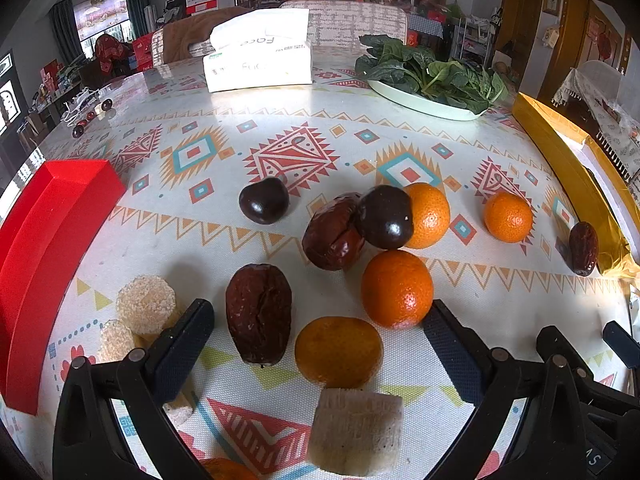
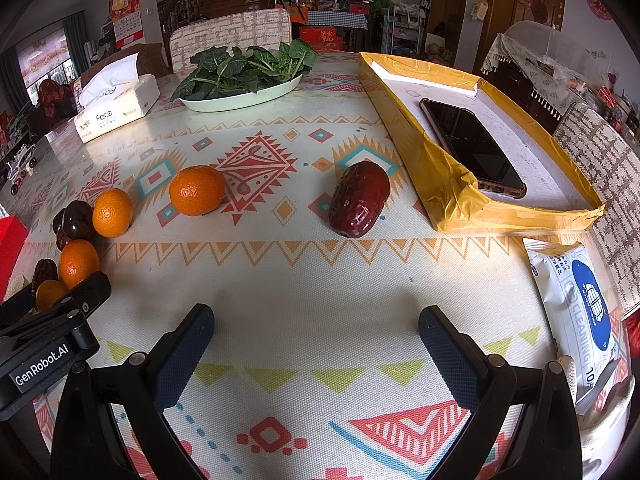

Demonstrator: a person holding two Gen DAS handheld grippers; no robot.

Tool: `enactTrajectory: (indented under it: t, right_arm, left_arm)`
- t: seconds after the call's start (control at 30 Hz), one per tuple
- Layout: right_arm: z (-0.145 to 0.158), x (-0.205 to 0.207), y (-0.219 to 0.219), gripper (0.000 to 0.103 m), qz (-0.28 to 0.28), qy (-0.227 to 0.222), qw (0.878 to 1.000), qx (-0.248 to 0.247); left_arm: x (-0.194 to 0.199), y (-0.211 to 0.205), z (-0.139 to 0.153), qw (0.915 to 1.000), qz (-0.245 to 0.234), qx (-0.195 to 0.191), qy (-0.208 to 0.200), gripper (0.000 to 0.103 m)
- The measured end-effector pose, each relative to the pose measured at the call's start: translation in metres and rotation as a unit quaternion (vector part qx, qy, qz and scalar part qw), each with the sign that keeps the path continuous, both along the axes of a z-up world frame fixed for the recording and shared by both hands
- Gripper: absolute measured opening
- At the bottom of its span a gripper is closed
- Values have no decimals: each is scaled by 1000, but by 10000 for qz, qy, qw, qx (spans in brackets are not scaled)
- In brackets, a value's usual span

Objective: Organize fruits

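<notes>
My left gripper (image 1: 318, 340) is open, low over the patterned tablecloth. Between its fingers lie a dark red date (image 1: 259, 314) and a flattish orange fruit (image 1: 339, 351). Just beyond are a tangerine (image 1: 397, 288), another date (image 1: 334, 232), two dark chestnuts (image 1: 264, 200) (image 1: 385, 216) and two more tangerines (image 1: 430, 214) (image 1: 508, 217). My right gripper (image 2: 316, 344) is open and empty above bare cloth. A red date (image 2: 359, 199) and a tangerine (image 2: 196, 190) lie ahead of it. The left gripper's body (image 2: 44, 344) shows at its left.
A red box (image 1: 44, 248) stands at the left. A yellow-taped tray (image 2: 444, 184) holding a phone (image 2: 472, 148) stands at the right. At the back are a plate of spinach (image 2: 244, 98) and a tissue pack (image 2: 116, 108). A wipes pack (image 2: 576, 308) lies at the right edge. Puffed rice cakes (image 1: 146, 304) and a pale block (image 1: 356, 428) lie near my left gripper.
</notes>
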State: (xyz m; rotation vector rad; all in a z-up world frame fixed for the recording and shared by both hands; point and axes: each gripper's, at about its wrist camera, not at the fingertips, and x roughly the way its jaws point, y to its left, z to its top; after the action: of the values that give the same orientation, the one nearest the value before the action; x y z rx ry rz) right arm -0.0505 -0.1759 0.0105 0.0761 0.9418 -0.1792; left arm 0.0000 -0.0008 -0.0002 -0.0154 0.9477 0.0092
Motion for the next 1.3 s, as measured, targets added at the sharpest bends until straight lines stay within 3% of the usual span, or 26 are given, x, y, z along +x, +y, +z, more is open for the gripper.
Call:
enactTrajectory:
  t: [0.9, 1.1, 1.3]
  right_arm:
    - [0, 0, 0, 103, 1, 0, 10000, 0]
    - [0, -1, -1, 103, 3, 5, 10000, 4]
    - [4, -6, -4, 103, -48, 289, 9995, 92]
  left_arm:
    - [2, -2, -2, 10000, 42, 9, 0, 103]
    - [-3, 0, 1, 9998, -151, -1, 124, 103]
    - [-7, 0, 1, 9993, -293, 6, 229, 103]
